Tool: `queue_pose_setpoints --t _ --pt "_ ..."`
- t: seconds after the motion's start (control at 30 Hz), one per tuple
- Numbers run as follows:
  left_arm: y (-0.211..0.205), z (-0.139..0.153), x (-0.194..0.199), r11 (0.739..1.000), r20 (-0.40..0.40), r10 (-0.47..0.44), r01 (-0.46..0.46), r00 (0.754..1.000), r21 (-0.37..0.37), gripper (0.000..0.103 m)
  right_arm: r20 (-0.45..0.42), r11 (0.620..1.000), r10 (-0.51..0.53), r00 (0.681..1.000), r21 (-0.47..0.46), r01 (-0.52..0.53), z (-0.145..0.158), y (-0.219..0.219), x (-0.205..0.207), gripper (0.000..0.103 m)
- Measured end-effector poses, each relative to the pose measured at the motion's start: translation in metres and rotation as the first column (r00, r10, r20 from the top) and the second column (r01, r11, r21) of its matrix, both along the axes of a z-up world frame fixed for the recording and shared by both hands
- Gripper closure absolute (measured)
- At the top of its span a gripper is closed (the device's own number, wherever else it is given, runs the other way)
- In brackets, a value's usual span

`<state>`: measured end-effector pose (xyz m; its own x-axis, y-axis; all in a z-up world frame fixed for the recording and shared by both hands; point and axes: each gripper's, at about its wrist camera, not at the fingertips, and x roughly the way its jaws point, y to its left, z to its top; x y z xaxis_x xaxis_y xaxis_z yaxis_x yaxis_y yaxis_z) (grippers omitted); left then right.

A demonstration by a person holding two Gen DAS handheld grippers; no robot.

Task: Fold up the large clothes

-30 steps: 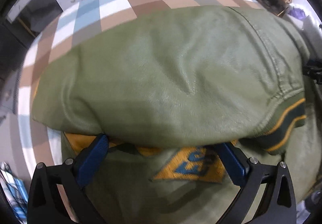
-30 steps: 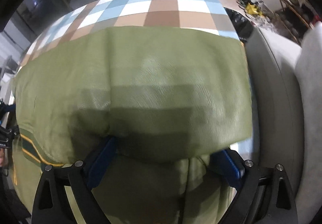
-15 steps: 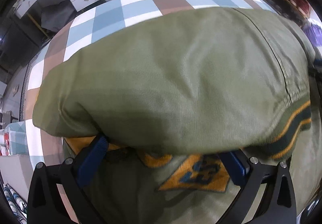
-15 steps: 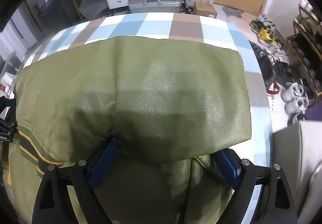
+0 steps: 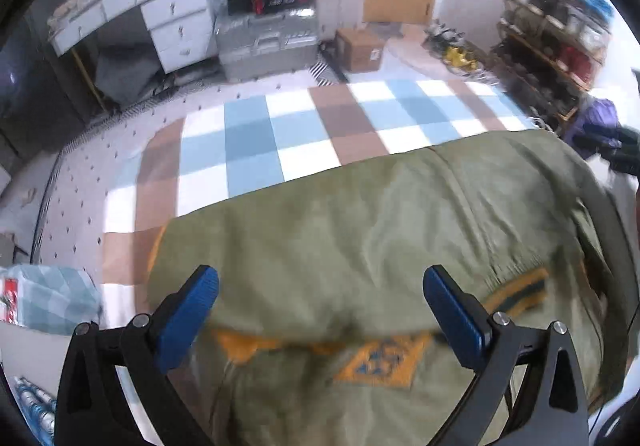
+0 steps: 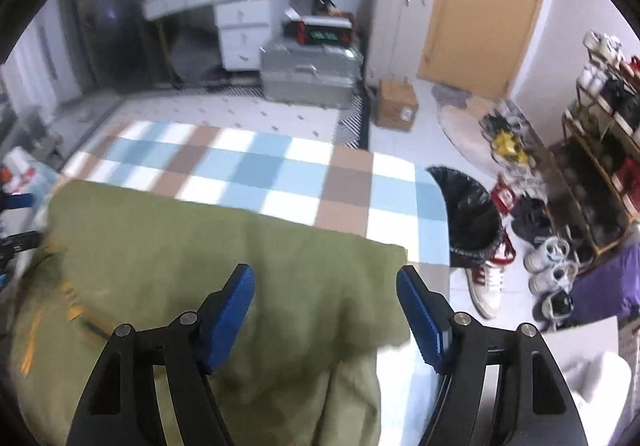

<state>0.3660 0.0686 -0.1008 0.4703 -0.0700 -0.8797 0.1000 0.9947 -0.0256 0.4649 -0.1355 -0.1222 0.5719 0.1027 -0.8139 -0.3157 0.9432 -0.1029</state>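
Note:
A large olive-green jacket lies folded on a table with a blue, brown and white checked cloth. A yellow and blue patch and a striped green-and-yellow cuff show near me. My left gripper hovers open above the folded edge, nothing between its blue pads. In the right wrist view the jacket covers the near part of the checked cloth. My right gripper is above it, jaws closing, with nothing pressed between them.
Beyond the table stand a silver suitcase, white drawers, a cardboard box and a wooden door. A black bin bag, shoes and a shoe rack sit at the right. A checked bag is at the left.
Both grippers have lifted up and back off the jacket; the fold edge that lay over their pads now rests on the table. The room beyond has come into view.

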Motion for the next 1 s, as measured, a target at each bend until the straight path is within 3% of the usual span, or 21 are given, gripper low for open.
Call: queue_pose_setpoints --t 0.1,0.13,0.23,0.37,0.43,0.5,0.6,0.63,0.67,0.77,0.87,0.93,1.0 --pt "-0.002 -0.047 0.008 0.999 -0.148 0.04 -0.037 0.988 0.026 0.003 -0.136 0.994 -0.061 0.989 -0.097 0.048 -0.057 -0.004 0.019 0.042" --pt "-0.004 -0.059 0.004 0.999 -0.169 0.039 -0.034 0.985 0.035 0.003 -0.18 0.997 -0.062 0.982 -0.053 0.053 -0.075 -0.012 0.015 0.042" --pt "-0.007 -0.058 -0.005 0.999 -0.119 0.03 -0.028 0.992 0.017 0.002 -0.154 0.998 -0.056 0.986 0.029 0.061 -0.074 -0.029 -0.005 0.041" --pt "-0.006 -0.038 -0.012 0.999 -0.144 0.004 0.001 0.99 0.035 0.003 -0.202 0.999 -0.051 0.978 -0.008 0.05 -0.058 -0.03 -0.005 0.042" --pt "-0.004 -0.013 -0.017 0.997 -0.05 -0.026 0.03 0.998 0.074 0.003 -0.14 0.999 -0.044 0.989 0.014 0.046 -0.04 -0.029 0.0 0.04" --pt "0.009 -0.013 -0.004 0.996 -0.006 -0.001 0.001 1.0 0.087 0.003 -0.099 0.998 -0.037 0.994 0.042 0.041 -0.033 -0.027 0.006 0.041" --pt "0.029 -0.05 0.008 0.998 -0.136 0.058 -0.055 0.989 0.026 0.003 -0.193 0.997 -0.073 0.978 0.017 0.078 -0.076 -0.023 0.016 0.04" --pt "0.035 -0.064 0.007 0.997 -0.169 0.066 -0.071 0.983 -0.02 0.002 -0.163 0.997 -0.075 0.984 0.022 0.08 -0.08 -0.023 0.012 0.039" --pt "0.038 -0.064 0.006 0.995 -0.134 0.079 -0.086 0.988 -0.051 0.001 -0.149 0.997 -0.077 0.986 0.017 0.08 -0.078 -0.023 0.01 0.04" --pt "0.033 -0.055 -0.011 0.995 -0.13 0.093 -0.095 0.987 -0.008 0.003 -0.169 0.996 -0.089 0.982 -0.008 0.089 -0.066 -0.022 -0.007 0.039" --pt "0.026 -0.032 -0.049 0.997 -0.1 0.067 -0.071 0.993 -0.032 0.003 -0.125 0.999 -0.048 0.991 0.011 0.05 -0.037 -0.024 -0.052 0.04" --pt "0.021 -0.007 -0.088 0.996 -0.039 0.043 -0.046 0.998 -0.071 0.003 -0.079 0.99 -0.016 0.997 0.137 0.027 -0.011 -0.032 -0.09 0.039" --pt "0.013 0.01 -0.12 0.994 0.017 0.034 -0.032 0.999 -0.101 0.003 -0.011 0.955 -0.012 1.0 0.295 0.015 0.017 -0.044 -0.136 0.034"
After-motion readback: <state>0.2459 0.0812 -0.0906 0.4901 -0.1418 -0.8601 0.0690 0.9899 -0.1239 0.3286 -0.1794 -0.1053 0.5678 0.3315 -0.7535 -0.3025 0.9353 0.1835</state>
